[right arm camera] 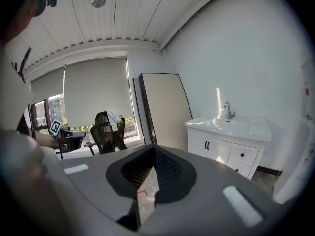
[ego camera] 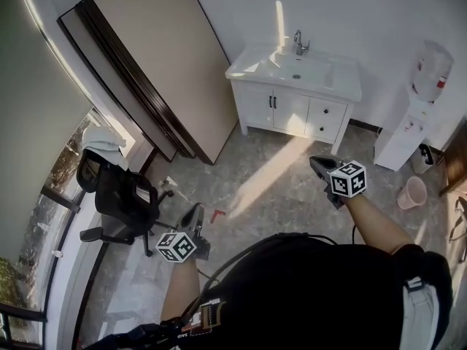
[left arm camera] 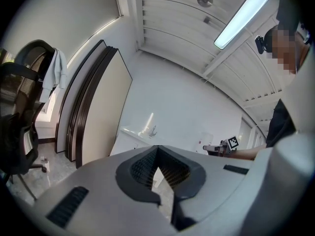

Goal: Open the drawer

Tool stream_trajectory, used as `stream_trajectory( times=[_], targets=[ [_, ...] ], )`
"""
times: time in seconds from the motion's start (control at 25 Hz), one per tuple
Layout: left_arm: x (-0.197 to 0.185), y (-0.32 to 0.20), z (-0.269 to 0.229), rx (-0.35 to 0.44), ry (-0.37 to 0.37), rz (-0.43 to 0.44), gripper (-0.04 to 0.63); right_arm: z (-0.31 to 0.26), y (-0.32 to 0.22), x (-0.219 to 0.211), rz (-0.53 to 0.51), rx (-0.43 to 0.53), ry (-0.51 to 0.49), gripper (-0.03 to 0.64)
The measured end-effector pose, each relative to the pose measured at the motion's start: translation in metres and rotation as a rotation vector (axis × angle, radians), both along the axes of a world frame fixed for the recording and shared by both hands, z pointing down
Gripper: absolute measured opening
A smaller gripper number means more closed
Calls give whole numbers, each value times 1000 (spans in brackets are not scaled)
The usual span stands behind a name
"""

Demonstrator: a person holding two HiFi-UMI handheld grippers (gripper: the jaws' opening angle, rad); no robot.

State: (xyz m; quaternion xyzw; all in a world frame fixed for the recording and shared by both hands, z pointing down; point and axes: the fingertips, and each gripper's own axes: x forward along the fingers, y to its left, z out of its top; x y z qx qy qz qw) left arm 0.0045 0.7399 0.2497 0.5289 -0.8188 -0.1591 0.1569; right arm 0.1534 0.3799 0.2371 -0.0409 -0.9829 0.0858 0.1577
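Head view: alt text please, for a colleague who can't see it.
A person seen from above holds the left tongs and right tongs, both shut and empty, toward a white vanity cabinet across the floor, its drawers closed. An office chair stands at left, a water dispenser at right.

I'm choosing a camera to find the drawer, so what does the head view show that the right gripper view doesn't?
Only the head view: the pink bucket on the floor. Only the right gripper view: the ceiling and its round fitting. Both: the white sink cabinet with its drawers, the office chair and the leaning panel.
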Motion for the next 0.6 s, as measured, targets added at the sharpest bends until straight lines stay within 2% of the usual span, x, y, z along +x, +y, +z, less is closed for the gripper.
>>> stream_trajectory(
  times=[0.32, 0.6],
  targets=[
    [-52, -31, 2, -12, -5, -56, -9, 10, -36, -74, -66, -16, -9, 2],
    [-95, -108, -11, -3, -19, -142, -9, 7, -120, -143, -135, -25, -19, 2]
  ],
)
